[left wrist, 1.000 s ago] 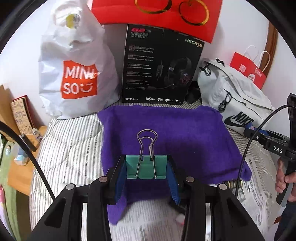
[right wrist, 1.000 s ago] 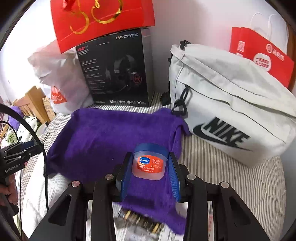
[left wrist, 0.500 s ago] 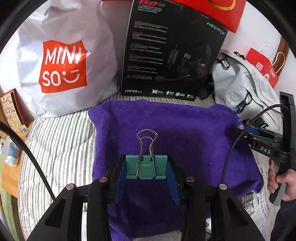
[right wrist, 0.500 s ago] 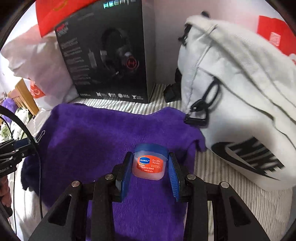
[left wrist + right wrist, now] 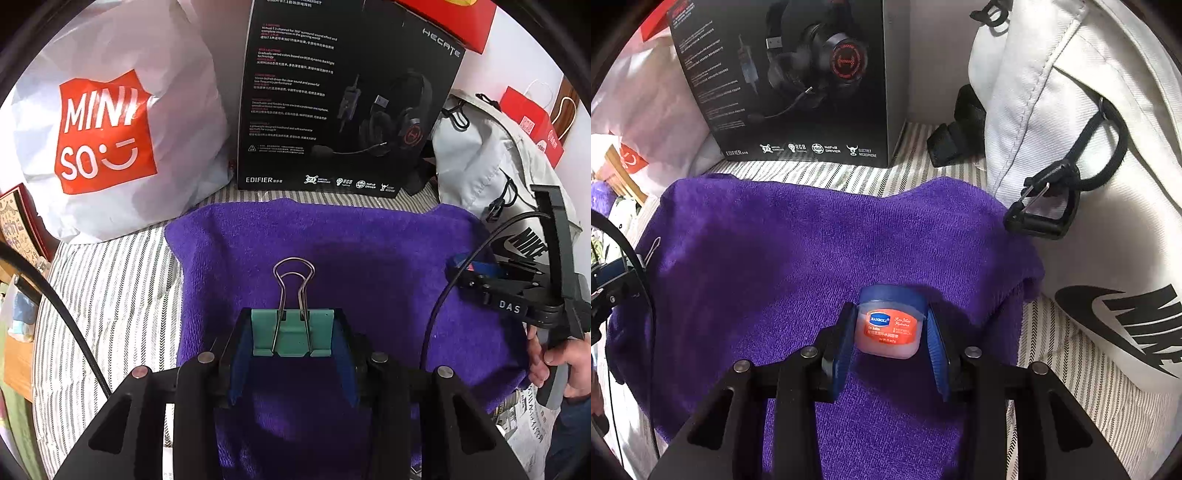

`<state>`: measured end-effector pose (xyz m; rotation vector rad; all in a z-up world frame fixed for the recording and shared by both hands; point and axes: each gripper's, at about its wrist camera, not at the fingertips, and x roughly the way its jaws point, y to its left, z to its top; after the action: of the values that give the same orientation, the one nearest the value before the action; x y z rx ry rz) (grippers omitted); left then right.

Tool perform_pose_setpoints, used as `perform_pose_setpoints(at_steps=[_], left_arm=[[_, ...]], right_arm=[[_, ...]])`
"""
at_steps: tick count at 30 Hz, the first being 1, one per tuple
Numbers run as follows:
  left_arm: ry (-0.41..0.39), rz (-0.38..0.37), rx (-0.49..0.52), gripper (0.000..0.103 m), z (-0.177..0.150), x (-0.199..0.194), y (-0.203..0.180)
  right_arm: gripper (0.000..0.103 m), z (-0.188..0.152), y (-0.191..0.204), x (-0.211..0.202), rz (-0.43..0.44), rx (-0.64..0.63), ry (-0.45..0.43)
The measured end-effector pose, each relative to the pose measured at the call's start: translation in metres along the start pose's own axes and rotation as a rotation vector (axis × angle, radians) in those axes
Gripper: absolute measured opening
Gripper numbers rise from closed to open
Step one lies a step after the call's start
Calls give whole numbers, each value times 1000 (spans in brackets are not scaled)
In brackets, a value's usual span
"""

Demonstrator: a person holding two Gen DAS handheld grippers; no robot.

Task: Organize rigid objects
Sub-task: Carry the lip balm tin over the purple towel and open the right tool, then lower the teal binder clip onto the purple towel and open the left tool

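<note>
The left gripper clamps a green binder clip, the right gripper a petroleum-jelly jar (blue-lidded), both poised over the purple towel, probably for placing.

Our left gripper has matte black angular arms, silver round screws near the joints and blue ribbed pads inside its fingers. Our right gripper is built the same, and in the left wrist view its black body bears white "DAS" lettering. A thin black cable curves from it.
</note>
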<state>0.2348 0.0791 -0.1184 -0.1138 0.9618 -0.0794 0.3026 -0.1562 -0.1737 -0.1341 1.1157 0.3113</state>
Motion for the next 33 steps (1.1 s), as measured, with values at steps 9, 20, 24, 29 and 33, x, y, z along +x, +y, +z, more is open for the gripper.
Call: perform_pose_setpoints(at_steps=[9, 20, 24, 29, 33], left_arm=[[30, 11, -1, 39, 7, 17, 2], [86, 59, 18, 39, 20, 44, -5], [105, 85, 33, 39, 22, 51, -11], [120, 120, 56, 39, 25, 56, -19], [123, 132, 69, 39, 26, 57, -22]], right_arm=[[59, -11, -7, -33, 22, 32, -32], [70, -63, -16, -113, 67, 102, -148], [74, -86, -22, -135, 68, 124, -159], [75, -111, -26, -150, 76, 148, -136], [75, -130, -30, -156, 79, 177, -118]])
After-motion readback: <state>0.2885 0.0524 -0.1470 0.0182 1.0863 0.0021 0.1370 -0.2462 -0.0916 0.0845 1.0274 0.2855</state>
